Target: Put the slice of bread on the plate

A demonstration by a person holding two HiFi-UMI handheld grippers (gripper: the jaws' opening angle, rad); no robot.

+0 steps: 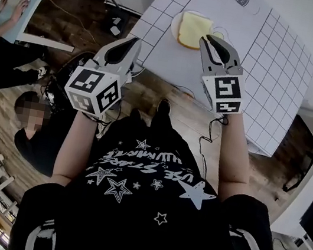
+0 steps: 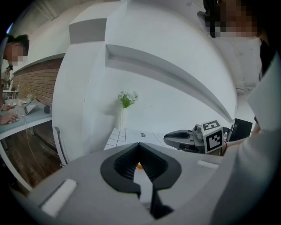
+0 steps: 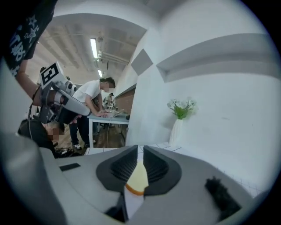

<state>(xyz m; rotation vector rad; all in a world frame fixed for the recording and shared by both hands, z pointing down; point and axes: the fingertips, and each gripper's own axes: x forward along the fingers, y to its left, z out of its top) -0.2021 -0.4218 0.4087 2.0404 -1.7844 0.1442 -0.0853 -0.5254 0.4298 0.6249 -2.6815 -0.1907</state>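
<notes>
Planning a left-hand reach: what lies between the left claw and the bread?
Head view: only bare gridded table, then the rim of the plate, lies between the left claw and the bread.

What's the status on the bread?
Left gripper shut, empty. Right gripper slightly open, empty, by the plate. Bread slice lying on plate. Nothing in the way.

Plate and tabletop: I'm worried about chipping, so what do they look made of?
Plate: white and smooth, probably ceramic or melamine; only its rim shows round the bread. Tabletop: matte white with thin dark grid lines, perhaps a printed mat or laminate; the look leaves it open.
</notes>
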